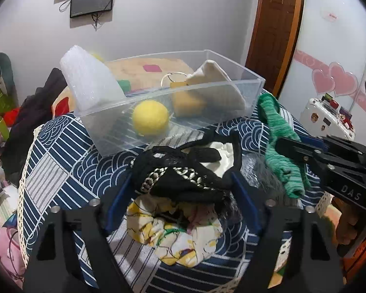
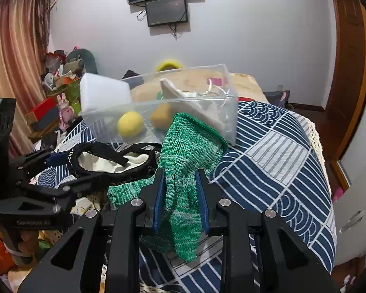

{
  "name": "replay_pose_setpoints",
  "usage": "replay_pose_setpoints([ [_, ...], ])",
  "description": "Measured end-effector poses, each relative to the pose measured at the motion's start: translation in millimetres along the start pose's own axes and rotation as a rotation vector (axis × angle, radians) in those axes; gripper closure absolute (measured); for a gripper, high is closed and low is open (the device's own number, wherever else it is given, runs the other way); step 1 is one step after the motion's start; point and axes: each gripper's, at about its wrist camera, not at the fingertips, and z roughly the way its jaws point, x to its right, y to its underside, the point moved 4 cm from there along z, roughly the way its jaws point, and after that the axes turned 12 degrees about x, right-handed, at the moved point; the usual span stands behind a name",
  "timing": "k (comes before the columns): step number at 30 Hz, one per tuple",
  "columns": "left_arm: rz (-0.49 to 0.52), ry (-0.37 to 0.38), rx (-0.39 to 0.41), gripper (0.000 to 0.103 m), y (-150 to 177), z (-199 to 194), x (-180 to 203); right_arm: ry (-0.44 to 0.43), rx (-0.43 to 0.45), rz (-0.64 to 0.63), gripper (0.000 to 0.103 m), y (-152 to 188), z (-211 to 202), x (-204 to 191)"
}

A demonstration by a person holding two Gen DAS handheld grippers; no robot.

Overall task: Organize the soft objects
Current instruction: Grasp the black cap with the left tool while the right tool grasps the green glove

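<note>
Nearest in the right wrist view, the right tongs (image 2: 180, 195) are pinched on a green knitted glove (image 2: 190, 151), its cuff pointing away and its fingers hanging down toward the camera. In the left wrist view, the left tongs (image 1: 183, 188) stand spread around a bundle of black lace fabric (image 1: 180, 171), their blue pads at either side of it; whether they press it cannot be told. Under the bundle lies a crumpled yellow-and-white patterned cloth (image 1: 178, 239). Everything rests on a surface draped in a navy and white patterned cover (image 2: 280, 161). Beyond the lace sits a clear plastic bin (image 1: 231, 90), tilted. Inside it are a yellow ball (image 1: 150, 117), a yellow sponge (image 1: 186, 102), a cream folded cloth (image 1: 217, 83) and a white foam block (image 1: 87, 80) leaning over its left rim. Farthest, a dark screen (image 2: 167, 11) hangs on the white wall.
</note>
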Motion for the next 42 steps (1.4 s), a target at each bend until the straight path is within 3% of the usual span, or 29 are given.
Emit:
replay_pose_setpoints([
  [4,-0.015,0.008,0.021,0.048,-7.3,0.0,-1.0,0.005,0.001,0.015,0.080,0.2,1.0,3.6],
  [6,-0.010,0.012,0.030,0.066,-10.2,-0.4,0.0,0.005,-0.003,0.020,0.080,1.1,2.7,5.1],
  [9,-0.008,0.016,0.038,0.082,-12.1,-1.6,0.6,0.008,-0.008,0.024,0.080,1.5,3.3,5.2],
  [18,-0.068,-0.002,0.074,0.085,-21.9,-19.7,-15.6,0.033,0.013,0.013,0.080,-7.9,-1.5,-0.5],
  [32,-0.067,-0.034,0.272,0.085,-71.0,-73.7,-19.5,0.042,0.145,-0.067,0.080,-57.5,-11.2,-11.8],
  [37,-0.058,-0.050,0.321,0.085,-94.2,-72.8,-22.6,0.046,0.191,-0.082,0.080,-76.9,-3.4,-13.9],
  [42,-0.070,-0.049,0.322,0.085,-108.5,-54.7,-26.8,0.056,0.234,-0.089,0.080,-94.9,9.7,-15.9],
])
